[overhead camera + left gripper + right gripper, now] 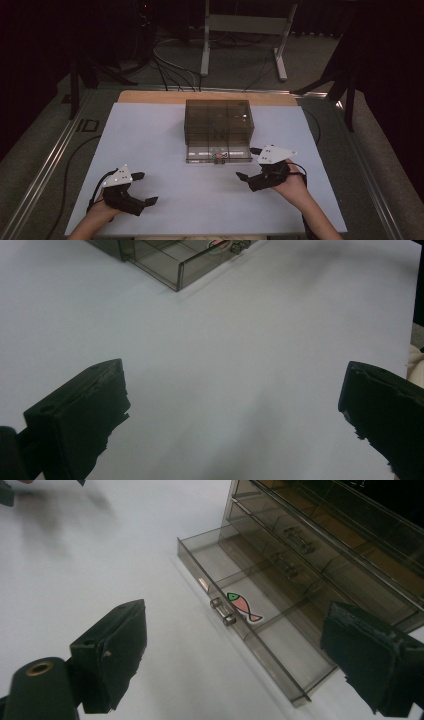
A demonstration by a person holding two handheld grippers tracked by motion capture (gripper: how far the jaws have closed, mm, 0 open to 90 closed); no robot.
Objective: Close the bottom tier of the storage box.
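We see a smoky clear drawer cabinet (pixel 218 122) at 12 o'clock on the white worktop (pixel 165 150), its bottom drawer (pixel 218 154) pulled out toward us. A small fish sticker (pixel 243 606) sits in the drawer's middle compartment, behind the handle (pixel 222 611). Right gripper (pixel 249 163) at 4 o'clock, just beside the drawer's right corner, jaws spread, empty. Left gripper (pixel 144 188) at 8 o'clock, well apart from it, jaws spread, empty.

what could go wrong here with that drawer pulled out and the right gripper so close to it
The right gripper is open beside the pulled-out bottom drawer; a careless push on its small handle could slide the whole light cabinet instead. The fish sticker lies flat, so the wide fingers may fail to pinch it.
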